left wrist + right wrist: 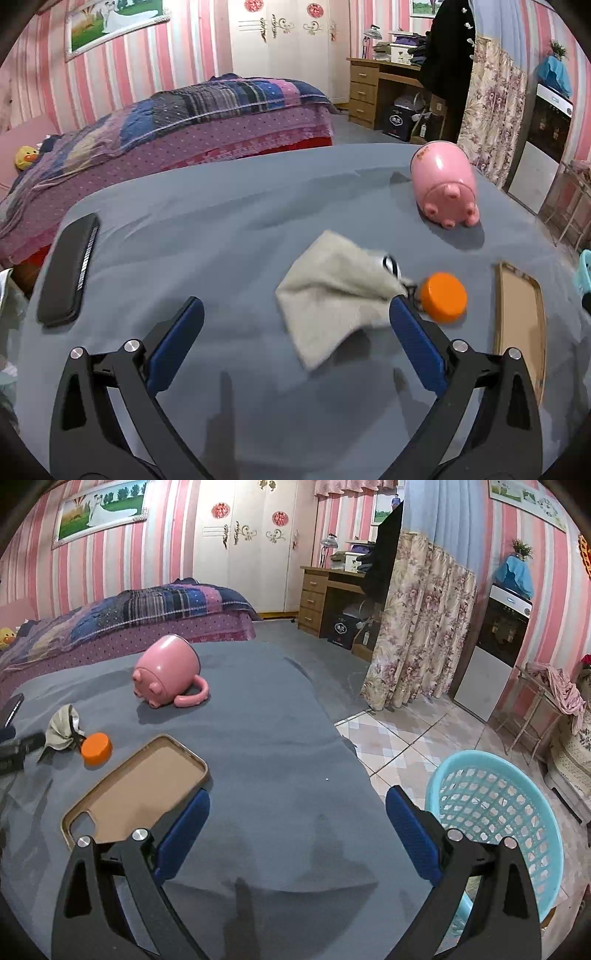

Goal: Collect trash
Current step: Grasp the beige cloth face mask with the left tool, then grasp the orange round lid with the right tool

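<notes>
A crumpled grey-white wrapper (332, 291) lies on the grey table (221, 236), with an orange bottle cap (443, 297) just right of it. My left gripper (295, 310) is open and hovers over the near part of the wrapper; its right finger tip is close to the wrapper's right edge. In the right wrist view the wrapper (62, 729) and the cap (96, 748) lie at the far left. My right gripper (297, 805) is open and empty above the table's right front part. A light blue mesh basket (495, 812) stands on the floor to the right.
A pink pig mug (445, 182) lies on its side at the back right of the table (258, 738). A brown phone case (136, 786) lies by my right gripper's left finger. A black remote-like object (68, 269) lies at the left. A bed stands behind.
</notes>
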Demonstrator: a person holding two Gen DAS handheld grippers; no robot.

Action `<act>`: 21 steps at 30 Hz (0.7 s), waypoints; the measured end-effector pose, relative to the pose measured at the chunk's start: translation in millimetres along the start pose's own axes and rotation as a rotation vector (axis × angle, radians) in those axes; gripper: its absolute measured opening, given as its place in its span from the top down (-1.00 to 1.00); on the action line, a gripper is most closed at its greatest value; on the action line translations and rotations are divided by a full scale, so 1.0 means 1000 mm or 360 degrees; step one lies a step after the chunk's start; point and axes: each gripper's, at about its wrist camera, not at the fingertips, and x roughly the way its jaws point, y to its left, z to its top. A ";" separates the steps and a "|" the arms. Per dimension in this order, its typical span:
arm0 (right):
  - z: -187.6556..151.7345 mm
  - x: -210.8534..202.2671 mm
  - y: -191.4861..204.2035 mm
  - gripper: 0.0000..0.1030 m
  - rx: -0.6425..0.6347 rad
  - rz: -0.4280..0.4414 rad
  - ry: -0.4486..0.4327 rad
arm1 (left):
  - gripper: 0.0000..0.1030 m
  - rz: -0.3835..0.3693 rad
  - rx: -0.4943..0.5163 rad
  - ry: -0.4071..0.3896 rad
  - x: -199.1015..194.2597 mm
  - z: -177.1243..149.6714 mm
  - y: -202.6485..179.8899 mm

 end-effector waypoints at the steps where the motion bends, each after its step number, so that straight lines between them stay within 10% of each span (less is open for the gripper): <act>1: 0.001 0.001 -0.002 -0.83 -0.0001 -0.0002 0.0003 | -0.83 -0.0006 0.0018 0.0022 0.008 0.003 -0.002; 14: -0.005 0.007 0.010 -0.83 -0.0099 -0.0037 0.0038 | 0.39 -0.0154 0.0109 0.0134 0.027 0.001 -0.013; 21: -0.008 0.004 0.024 -0.83 -0.0133 -0.0008 0.0028 | 0.59 -0.0053 0.0092 0.0043 0.000 -0.006 0.014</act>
